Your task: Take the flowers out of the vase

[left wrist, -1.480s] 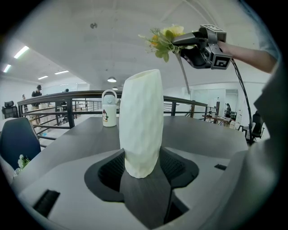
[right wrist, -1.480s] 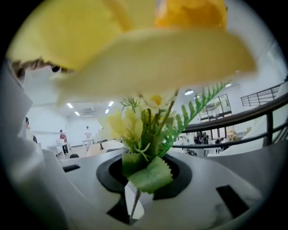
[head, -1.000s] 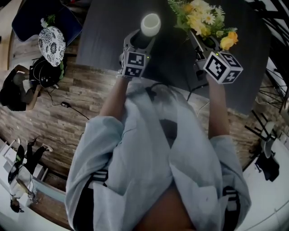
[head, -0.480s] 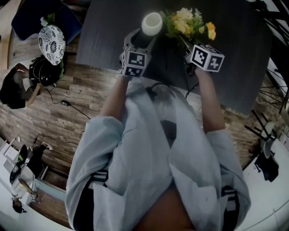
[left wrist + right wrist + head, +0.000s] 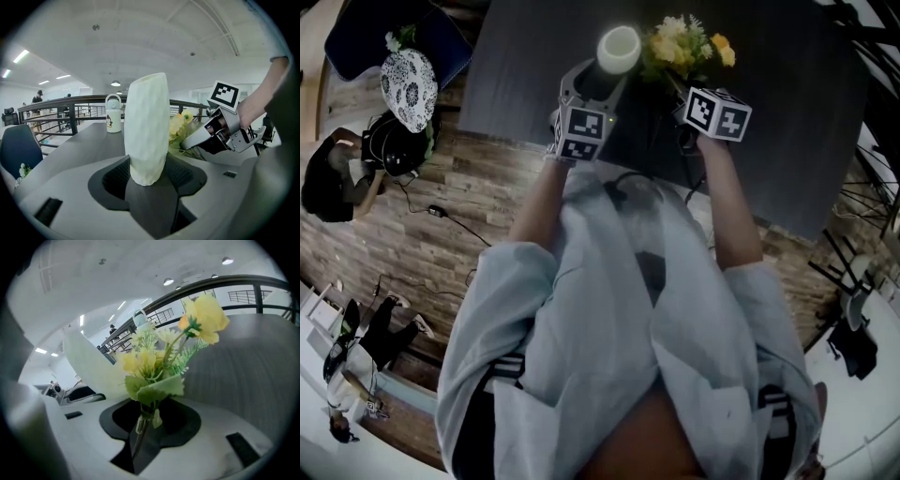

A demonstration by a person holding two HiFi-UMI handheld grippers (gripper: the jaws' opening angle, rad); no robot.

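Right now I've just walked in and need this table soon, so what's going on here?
A person works over the dark table with a tool in each hand. The left tool is clamped on the white vase. The right tool has the stems of the yellow flowers between its jaws, which are opening. The flowers are already out of the vase and sit just beside it.
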